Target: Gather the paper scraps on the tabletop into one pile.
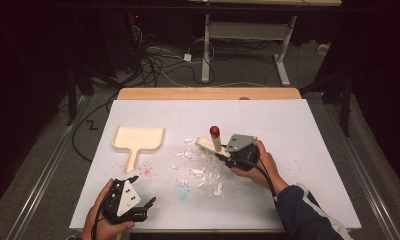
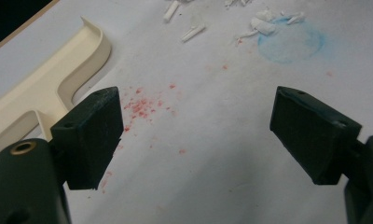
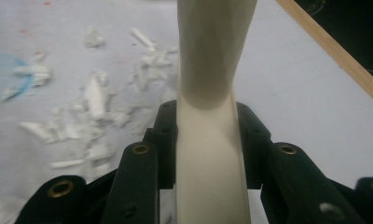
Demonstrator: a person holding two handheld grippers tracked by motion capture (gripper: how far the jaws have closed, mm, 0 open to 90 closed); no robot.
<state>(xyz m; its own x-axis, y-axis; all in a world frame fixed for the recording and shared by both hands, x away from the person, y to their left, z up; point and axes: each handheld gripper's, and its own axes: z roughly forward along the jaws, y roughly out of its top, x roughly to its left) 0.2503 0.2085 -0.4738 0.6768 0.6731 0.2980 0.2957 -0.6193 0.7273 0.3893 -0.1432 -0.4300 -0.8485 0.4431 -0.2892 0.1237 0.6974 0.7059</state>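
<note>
Here: right gripper (image 1: 223, 154) clamped on cream brush handle (image 3: 211, 154), brush w/ red knob (image 1: 214, 131) tilted over white scraps (image 1: 200, 167) mid-table. Left gripper (image 1: 144, 192) near front edge, jaws wide apart, nothing btwn them, above red specks (image 2: 145, 106). Cream dustpan (image 1: 138, 139) lies flat left of scraps, apart from both grippers.

Cream dustpan (image 1: 138, 138) flat on the white sheet, white scraps (image 1: 203, 167) beside it, cream red-tipped brush (image 1: 215, 140) among them.
</note>
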